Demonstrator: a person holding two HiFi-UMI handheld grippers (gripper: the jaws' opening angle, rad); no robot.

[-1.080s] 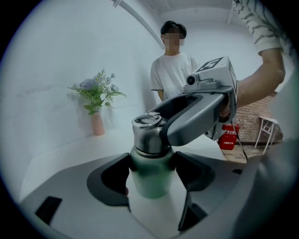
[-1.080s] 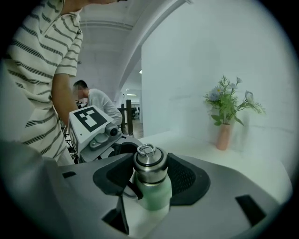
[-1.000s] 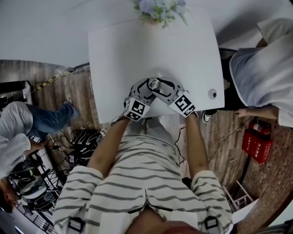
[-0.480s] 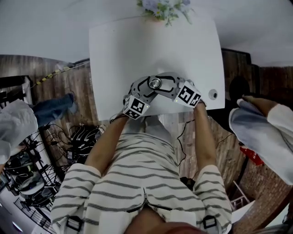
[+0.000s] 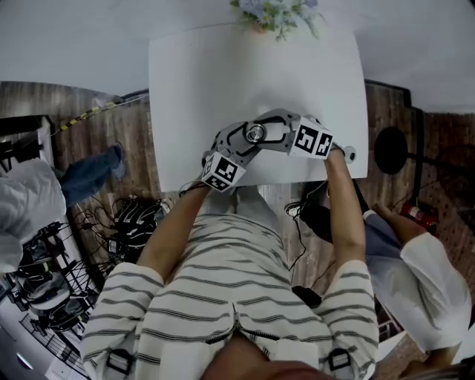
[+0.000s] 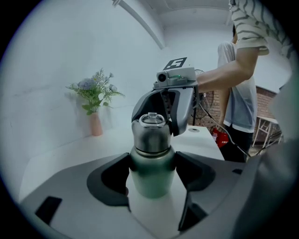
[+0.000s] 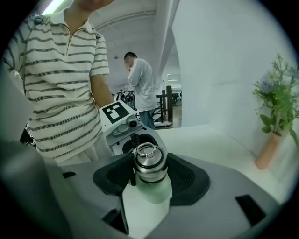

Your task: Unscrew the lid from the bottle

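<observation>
- Looking steeply down in the head view: shows a white table (image 5: 223, 74) with a bottle (image 5: 254, 134) standing upright near its near edge, seen only as a small round steel top. Shows the left gripper (image 5: 241, 142) reaching in from the lower left and the right gripper (image 5: 271, 134) from the right, both meeting at that bottle. Also shows a vase of flowers (image 5: 278, 15) at the far edge, well apart.
- Left gripper view: looks along the left jaws, clamped on the bottle's pale green body. Dark pads press on either side, just below the steel shoulder. Above them sits the steel lid (image 6: 149, 128), with the other gripper wrapped around it from behind.
- Right gripper view: looks along the right jaws, closed part-way onto the lid. Dark pads touch its sides and a wire loop lies on top. Below the pads, the green body drops away. Behind it, shows the left gripper's marker cube.
- Step in hand, as a judgement: looks like the unscrewing itself — body braced by the left, cap gripped by the right. No gap visible between lid and neck, so probably still threaded on.
- Next move, as a judgement: calls for holding the left clamp firm and still, then rolling the right wrist against the thread. May need letting go and re-gripping if the wrist runs out of turn — and only then lifting the lid straight up.
</observation>
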